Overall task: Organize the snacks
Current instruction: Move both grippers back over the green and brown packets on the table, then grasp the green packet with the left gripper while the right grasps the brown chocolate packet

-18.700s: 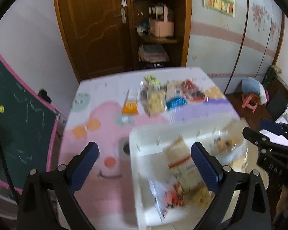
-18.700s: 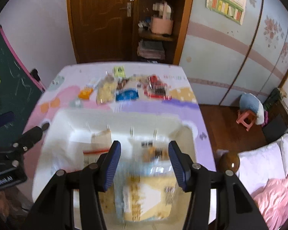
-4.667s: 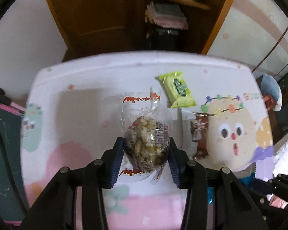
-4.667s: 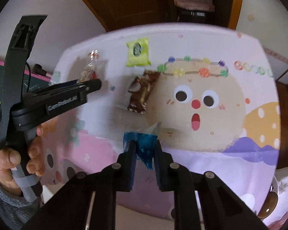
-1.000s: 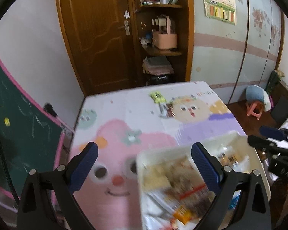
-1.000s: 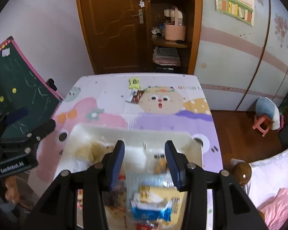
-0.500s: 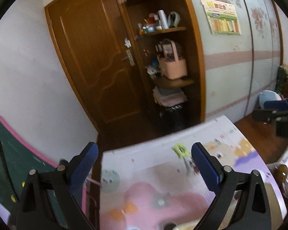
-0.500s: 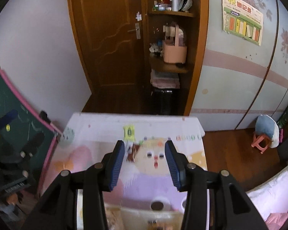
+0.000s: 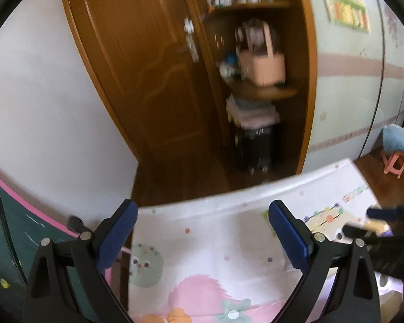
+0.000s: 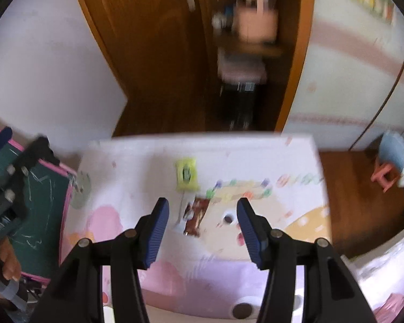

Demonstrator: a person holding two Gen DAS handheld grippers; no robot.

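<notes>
The right tool [image 10: 202, 224] is empty, its jaws opening above a brown snack packet [image 10: 196, 216] on the bench [image 10: 282, 158]. A yellow-green packet [image 10: 186, 174] lies just beyond. The left tool [image 9: 201, 234] gapes wide, holding nothing.

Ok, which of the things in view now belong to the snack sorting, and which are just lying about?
Job:
- green packet
- brown packet
- right hand-held gripper, empty, jaws opening
- left hand-held gripper, open, empty

Lying about:
- chalkboard
- pink basket on shelf
- pink stool
- door
- wall poster
</notes>
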